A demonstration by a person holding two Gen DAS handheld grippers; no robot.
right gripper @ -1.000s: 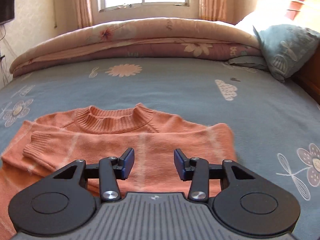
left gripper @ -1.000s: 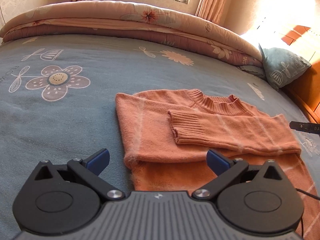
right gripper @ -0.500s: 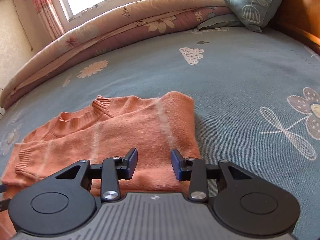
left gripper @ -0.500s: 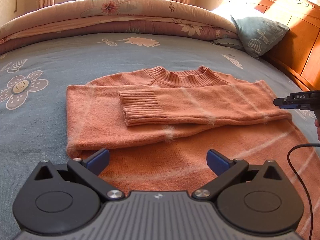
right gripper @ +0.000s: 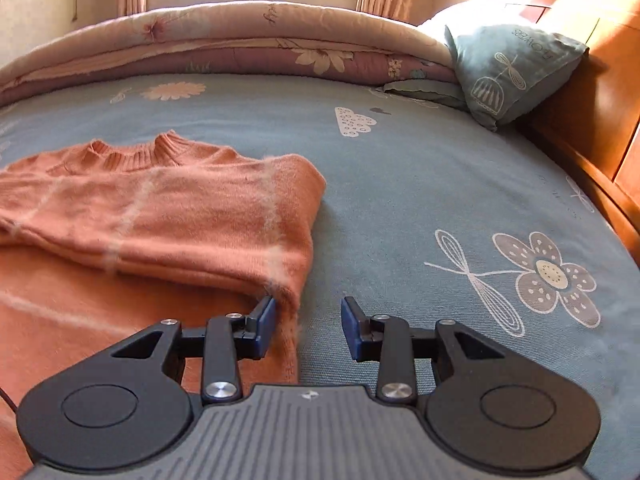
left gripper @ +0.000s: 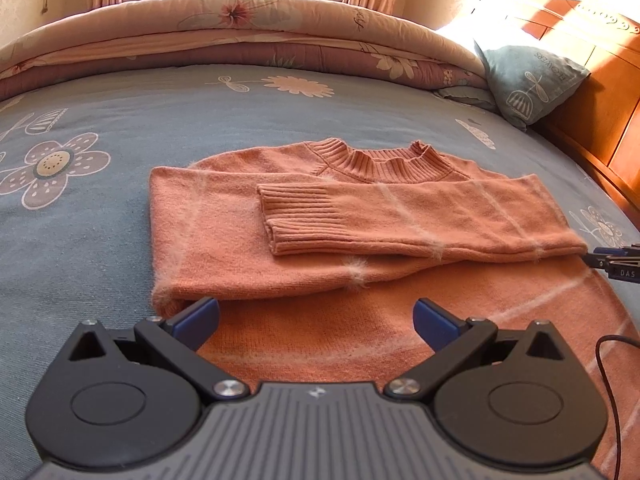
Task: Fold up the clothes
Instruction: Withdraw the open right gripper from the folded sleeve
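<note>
An orange knit sweater (left gripper: 224,216) lies flat on the blue flowered bed sheet (left gripper: 80,248), collar (left gripper: 380,160) away from me. One sleeve is folded across the chest and ends in a ribbed cuff (left gripper: 304,216). My left gripper (left gripper: 316,318) stands wide open over the sweater's lower body, nothing between its fingers. My right gripper (right gripper: 308,320) is partly open at the sweater's (right gripper: 180,216) right side. The garment's edge runs between its jaws beside the left pad, and the pads do not press it. The right gripper (left gripper: 596,258) also shows at the right edge of the left wrist view.
A folded floral quilt (left gripper: 240,28) lies along the far side of the bed under a window. A blue-grey pillow (left gripper: 528,76) leans on the wooden headboard (left gripper: 600,60) at the right. A black cable (left gripper: 604,360) trails over the sweater's lower right. Bare sheet (right gripper: 440,184) stretches right of the sweater.
The right gripper has moved right and down to the sweater's right edge, its jaws slightly narrower. The left view has swung so the sweater sits centred ahead of the left gripper.
</note>
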